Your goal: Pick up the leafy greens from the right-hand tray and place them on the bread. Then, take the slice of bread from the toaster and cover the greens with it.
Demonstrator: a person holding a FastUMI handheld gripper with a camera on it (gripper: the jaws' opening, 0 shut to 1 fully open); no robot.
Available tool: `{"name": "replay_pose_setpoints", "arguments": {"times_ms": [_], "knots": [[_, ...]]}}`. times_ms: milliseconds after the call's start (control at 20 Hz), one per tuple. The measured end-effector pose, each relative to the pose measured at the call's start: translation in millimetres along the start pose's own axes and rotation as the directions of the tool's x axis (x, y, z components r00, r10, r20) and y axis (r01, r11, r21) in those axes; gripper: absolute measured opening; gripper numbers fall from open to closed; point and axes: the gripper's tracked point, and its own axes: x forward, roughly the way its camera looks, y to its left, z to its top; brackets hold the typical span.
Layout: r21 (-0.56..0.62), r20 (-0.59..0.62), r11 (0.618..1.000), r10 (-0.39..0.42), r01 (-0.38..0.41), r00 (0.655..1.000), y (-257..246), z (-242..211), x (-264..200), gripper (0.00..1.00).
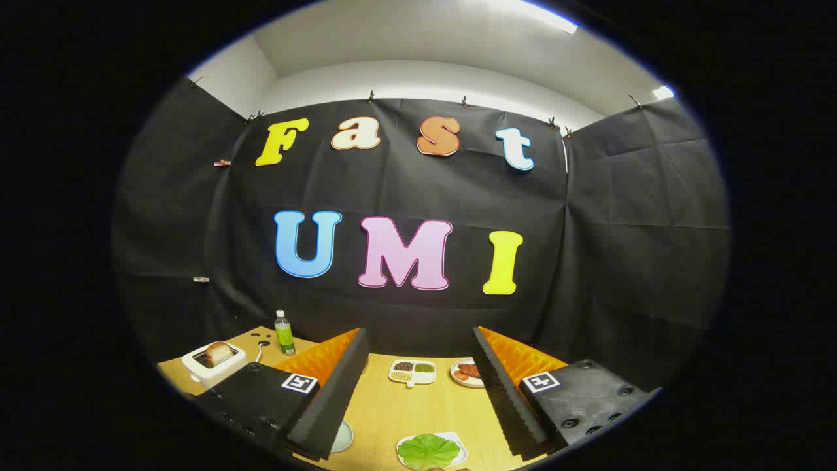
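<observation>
My gripper (pixel 418 405) is open, its two fingers spread wide above the wooden table (pixel 399 412) with nothing between them. Below and between the fingertips lie the leafy greens (pixel 429 451) on a white tray (pixel 458 441). Off to the left, beyond the left finger, stands a white toaster (pixel 212 364) with a slice of bread (pixel 220 353) sticking up out of it. A pale plate (pixel 343 437) peeks out beside the left finger; what lies on it is hidden.
A white divided dish (pixel 412 371) with dark and green fillings sits ahead between the fingers. A plate of reddish food (pixel 467 373) is next to the right finger. A green bottle (pixel 284 333) stands behind the toaster, near the booth wall.
</observation>
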Motion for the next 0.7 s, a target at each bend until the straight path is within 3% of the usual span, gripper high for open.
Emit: {"name": "replay_pose_setpoints", "arguments": {"times_ms": [400,700], "knots": [[-0.052,0.001,0.996,0.067,-0.066,0.998,16,-2,-6,0.97],[0.036,-0.037,0.998,0.050,-0.049,0.998,7,-12,-8,0.97]]}}
